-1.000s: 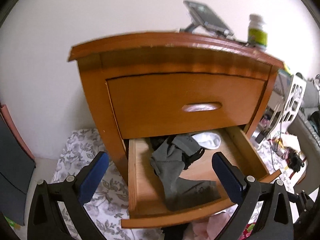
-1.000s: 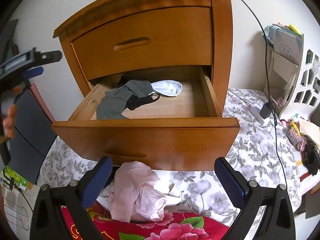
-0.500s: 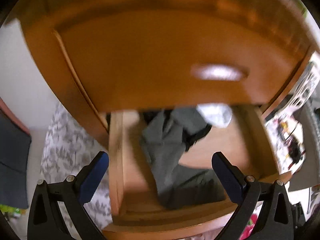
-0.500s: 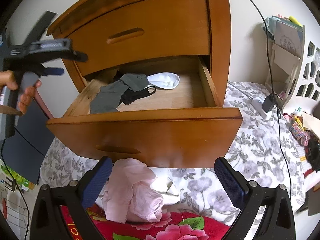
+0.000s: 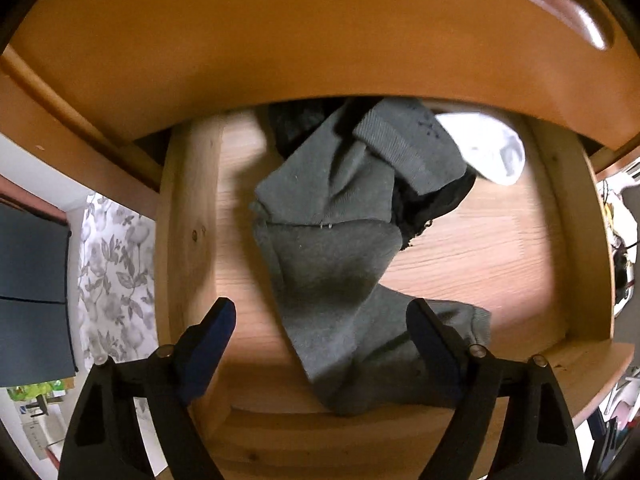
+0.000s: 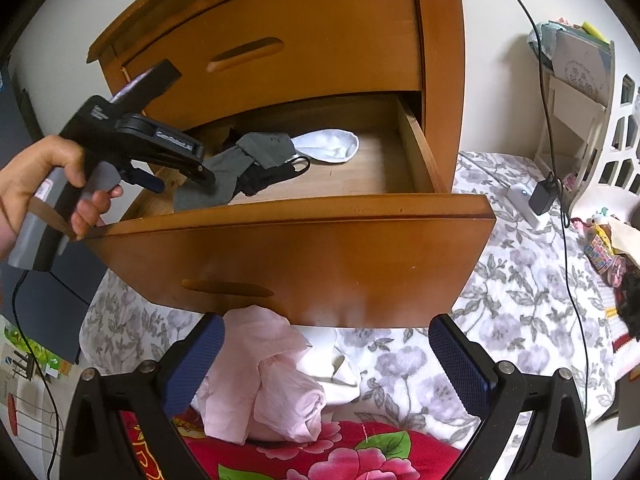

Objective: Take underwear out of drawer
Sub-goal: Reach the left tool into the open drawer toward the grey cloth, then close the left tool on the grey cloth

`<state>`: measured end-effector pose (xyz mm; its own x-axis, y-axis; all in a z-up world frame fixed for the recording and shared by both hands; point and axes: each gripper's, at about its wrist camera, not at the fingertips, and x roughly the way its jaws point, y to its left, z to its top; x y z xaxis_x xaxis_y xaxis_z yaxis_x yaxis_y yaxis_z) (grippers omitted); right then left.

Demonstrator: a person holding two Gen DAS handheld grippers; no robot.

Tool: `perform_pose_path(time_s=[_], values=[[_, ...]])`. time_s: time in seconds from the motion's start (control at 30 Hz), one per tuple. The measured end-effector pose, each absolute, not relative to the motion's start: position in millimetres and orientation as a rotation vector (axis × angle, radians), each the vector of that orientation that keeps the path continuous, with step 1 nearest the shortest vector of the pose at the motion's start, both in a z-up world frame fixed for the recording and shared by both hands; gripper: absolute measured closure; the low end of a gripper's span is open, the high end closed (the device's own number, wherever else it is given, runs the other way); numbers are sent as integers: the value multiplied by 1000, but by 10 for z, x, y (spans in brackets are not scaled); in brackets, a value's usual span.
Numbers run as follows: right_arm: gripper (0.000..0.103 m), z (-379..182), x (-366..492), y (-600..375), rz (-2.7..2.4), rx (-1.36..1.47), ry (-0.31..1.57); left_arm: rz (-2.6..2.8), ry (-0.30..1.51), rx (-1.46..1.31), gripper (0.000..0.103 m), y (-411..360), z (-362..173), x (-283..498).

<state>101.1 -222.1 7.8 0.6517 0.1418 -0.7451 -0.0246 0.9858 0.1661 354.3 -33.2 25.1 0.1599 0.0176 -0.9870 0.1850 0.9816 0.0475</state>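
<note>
Grey underwear (image 5: 336, 264) is straddled by the closing left tongs (image 5: 320, 316), its long axis running twelve to six; nothing is gripped. Right tongs (image 6: 326, 344) are held wide, empty, farther off.

Access to the open lower drawer (image 5: 188, 216) is from above only. The closed upper drawer front (image 5: 320, 32) overhangs the rear, top of frame. Bare drawer floor lies centre right. Grey underwear (image 5: 340, 272) occupies centre; a white garment (image 5: 488, 152) upper right.
</note>
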Motion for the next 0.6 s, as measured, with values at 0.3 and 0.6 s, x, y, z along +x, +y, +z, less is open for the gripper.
perform_pose_path(time_s=[0.3, 0.6], values=[[0, 40, 1027, -2234, 94, 150, 866, -83, 1492, 231, 24, -425, -17, 3642], [0, 39, 1031, -2248, 91, 152, 867, -74, 1534, 223, 58, -335, -128, 3671]])
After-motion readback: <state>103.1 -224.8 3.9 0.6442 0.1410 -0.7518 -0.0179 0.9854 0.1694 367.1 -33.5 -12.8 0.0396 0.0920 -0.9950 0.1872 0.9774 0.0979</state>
